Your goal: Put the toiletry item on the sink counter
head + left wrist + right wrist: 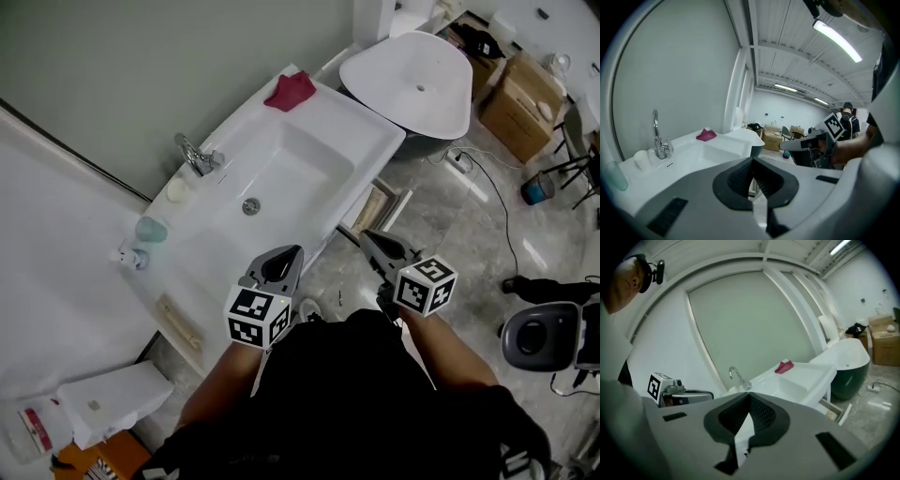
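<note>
Bottle (131, 255), small and white, stands upright at the near left end of the desk (328, 112), just beside a teal cup (151, 229). It is too small to make out its cap or any label, so I cannot tell for sure that it is the toiletry item. Only the head view shows it.

The left gripper (296, 251) and right gripper (366, 236) are held in front of the desk, well apart from the bottle. Each has its jaws together with nothing between them. Marker cubes and the person's dark clothing hide the handles and most of the forearms.

The desk is glossy white with a rectangular basin and a round metal drain (250, 206). A curved chrome faucet (197, 155) stands at its left rim, with a low white round cup (178, 190) near it. A crumpled red cloth (291, 91) lies at the far end. Beyond it stands a smooth oval white tub (417, 80) on a grey stone-look floor (441, 216).
</note>
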Demonstrator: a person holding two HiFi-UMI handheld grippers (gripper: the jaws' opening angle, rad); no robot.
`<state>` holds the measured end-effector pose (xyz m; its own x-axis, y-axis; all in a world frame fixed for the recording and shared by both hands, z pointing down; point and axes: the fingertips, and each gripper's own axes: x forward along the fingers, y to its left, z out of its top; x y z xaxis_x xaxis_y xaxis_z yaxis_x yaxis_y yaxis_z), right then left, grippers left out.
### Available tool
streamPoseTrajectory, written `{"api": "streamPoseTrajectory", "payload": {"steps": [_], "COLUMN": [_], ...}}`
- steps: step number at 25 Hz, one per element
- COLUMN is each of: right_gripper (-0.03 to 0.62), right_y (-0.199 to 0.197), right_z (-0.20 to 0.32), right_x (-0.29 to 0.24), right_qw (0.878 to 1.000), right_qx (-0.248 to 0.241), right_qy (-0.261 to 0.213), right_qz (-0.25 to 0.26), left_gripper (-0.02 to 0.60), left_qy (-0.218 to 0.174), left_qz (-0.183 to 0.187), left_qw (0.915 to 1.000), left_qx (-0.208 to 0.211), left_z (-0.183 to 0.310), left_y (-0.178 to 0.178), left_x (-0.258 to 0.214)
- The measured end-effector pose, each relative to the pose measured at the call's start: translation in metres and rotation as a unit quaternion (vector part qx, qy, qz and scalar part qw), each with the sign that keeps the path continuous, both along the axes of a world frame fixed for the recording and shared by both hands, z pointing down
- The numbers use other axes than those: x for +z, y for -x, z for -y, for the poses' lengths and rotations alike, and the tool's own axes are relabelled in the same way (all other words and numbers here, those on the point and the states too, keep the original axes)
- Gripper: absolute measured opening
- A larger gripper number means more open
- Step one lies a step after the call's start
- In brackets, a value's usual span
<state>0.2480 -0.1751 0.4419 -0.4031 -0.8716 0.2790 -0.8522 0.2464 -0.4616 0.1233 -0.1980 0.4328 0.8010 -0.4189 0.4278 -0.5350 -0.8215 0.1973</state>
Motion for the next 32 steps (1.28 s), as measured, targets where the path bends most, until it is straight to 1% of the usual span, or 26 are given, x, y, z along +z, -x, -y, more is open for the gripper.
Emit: {"api": "streamPoseTrajectory", "payload": {"steps": [2,5,8,15,19,22,24,27,29,32], "right_gripper": [0.003,0.003,0.003,0.003,0.003,0.003,0.003,0.005,0.005,0.005], "right_y": [0.012,0.025,0.029,0.041,0.051,0.068,0.083,0.112,0.131,0.154], "right_z": [-0.010,-0.026,-0.042,-0.093,-0.117,-0.131,-0.138,-0.144,-0.146,-0.146], "right_x": [-0.007,-0.013,-0.018,-0.020,-0.006,0.004,0.007,0.009,0.010,0.007], "right_qw": [0.999,0.994,0.991,0.983,0.979,0.975,0.969,0.957,0.948,0.937], "right_qx": [-0.032,-0.075,-0.101,-0.152,-0.185,-0.215,-0.240,-0.281,-0.308,-0.337], "right_qy": [-0.014,-0.030,-0.041,-0.057,-0.046,-0.035,-0.032,-0.034,-0.036,-0.044], "right_qz": [-0.027,-0.068,-0.085,-0.089,-0.069,-0.049,-0.049,-0.059,-0.065,-0.074], "left_gripper": [0.003,0.003,0.003,0.003,0.003,0.003,0.003,0.003,0.003,0.003], "left_qy": [-0.006,-0.005,-0.004,-0.003,-0.004,0.000,0.004,0.008,0.009,0.012], "left_qz": [-0.003,-0.007,-0.007,-0.006,0.009,0.027,0.035,0.045,0.044,0.033], "left_qw": [0.9998,0.9988,0.9975,0.9931,0.9887,0.9827,0.9774,0.9681,0.9616,0.9536], "left_qx": [-0.019,-0.049,-0.070,-0.117,-0.149,-0.183,-0.209,-0.247,-0.271,-0.299], "left_z": [-0.009,-0.028,-0.051,-0.112,-0.146,-0.167,-0.178,-0.189,-0.193,-0.195], "left_y": [0.006,0.012,0.012,0.015,0.025,0.044,0.062,0.093,0.111,0.133], "left_x": [-0.006,-0.012,-0.015,-0.013,-0.008,-0.001,0.003,0.008,0.008,0.005]}}
